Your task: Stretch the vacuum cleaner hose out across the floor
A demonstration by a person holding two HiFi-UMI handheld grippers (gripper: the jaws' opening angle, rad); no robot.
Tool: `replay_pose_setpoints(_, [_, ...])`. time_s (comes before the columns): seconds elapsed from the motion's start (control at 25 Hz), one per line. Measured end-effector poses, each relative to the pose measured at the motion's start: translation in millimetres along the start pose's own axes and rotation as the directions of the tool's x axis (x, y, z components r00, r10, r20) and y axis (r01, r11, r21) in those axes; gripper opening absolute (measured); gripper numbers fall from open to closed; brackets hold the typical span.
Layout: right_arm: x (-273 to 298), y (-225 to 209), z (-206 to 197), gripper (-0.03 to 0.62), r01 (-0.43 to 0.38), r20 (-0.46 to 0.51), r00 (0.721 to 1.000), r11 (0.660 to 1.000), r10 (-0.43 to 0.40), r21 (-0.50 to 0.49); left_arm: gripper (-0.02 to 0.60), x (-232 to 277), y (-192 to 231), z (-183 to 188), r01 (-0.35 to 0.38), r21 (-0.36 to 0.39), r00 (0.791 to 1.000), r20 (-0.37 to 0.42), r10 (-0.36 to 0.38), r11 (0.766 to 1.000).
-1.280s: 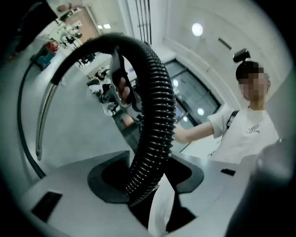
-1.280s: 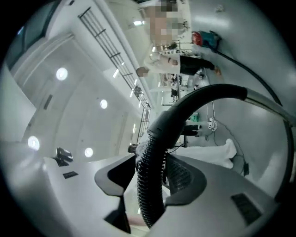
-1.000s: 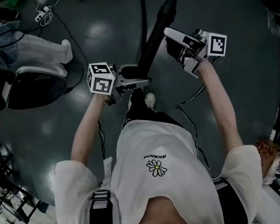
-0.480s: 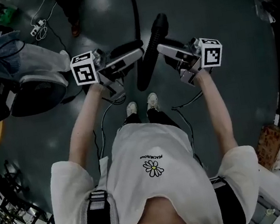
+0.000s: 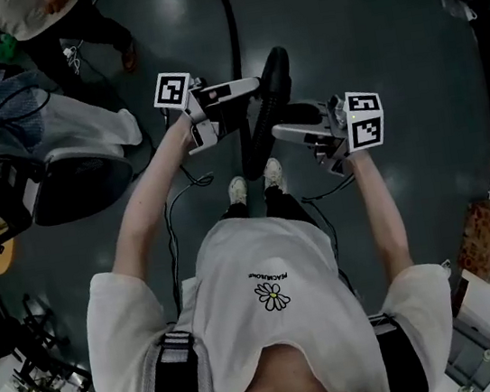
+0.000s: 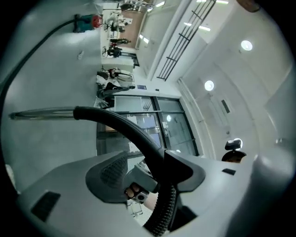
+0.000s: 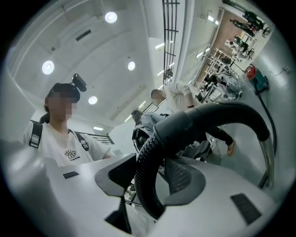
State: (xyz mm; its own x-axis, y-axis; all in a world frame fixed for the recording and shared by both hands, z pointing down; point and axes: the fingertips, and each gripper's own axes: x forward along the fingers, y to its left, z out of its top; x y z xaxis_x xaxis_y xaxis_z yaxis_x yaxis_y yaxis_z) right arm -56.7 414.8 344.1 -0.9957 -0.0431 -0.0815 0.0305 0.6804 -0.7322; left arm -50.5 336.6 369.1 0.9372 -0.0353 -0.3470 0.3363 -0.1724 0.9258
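The black vacuum hose hangs in the air in front of the person: a smooth curved end piece on top, ribbed hose dropping toward the feet. My left gripper reaches in from the left and holds the curved piece between its pads, with ribbed hose running down toward the camera. My right gripper comes from the right, a little lower. Its pads press on the ribbed hose just under the cuff.
A thin black cable runs away over the dark floor. A black-and-white rounded machine sits at the left beside heaped cloth. Another person stands at the upper left. A box is at the right.
Both grippers carried the hose end along. The left one moved up and rightward in the picture, the right one came lower and closer. Another person appeared at the upper left.
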Motion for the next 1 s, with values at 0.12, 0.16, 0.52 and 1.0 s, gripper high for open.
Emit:
replay_pose_setpoints(0.12, [-5, 4, -22, 0.196, 0.012, -0.065, 0.998, 0.999, -0.014, -0.032, 0.229, 13, 1, -6, 0.048, -0.043, 0.999, -0.006, -0.048, 0.998])
replay_pose_setpoints(0.16, [-5, 7, -31, 0.196, 0.013, -0.099, 0.995, 0.999, -0.018, -0.046, 0.229, 18, -1, -10, 0.059, -0.049, 0.998, -0.022, -0.060, 0.997])
replay_pose_setpoints(0.52, [-7, 27, -72, 0.196, -0.015, -0.230, 0.973, 0.999, 0.005, -0.043, 0.235, 28, 10, -54, 0.144, -0.231, 0.973, -0.145, -0.180, 0.962])
replay_pose_setpoints(1.0, [20, 40, -132, 0.155, 0.026, -0.471, 0.878, 0.990, -0.089, -0.139, 0.241, 21, -3, -108, 0.210, -0.285, 0.960, -0.120, -0.252, 0.935])
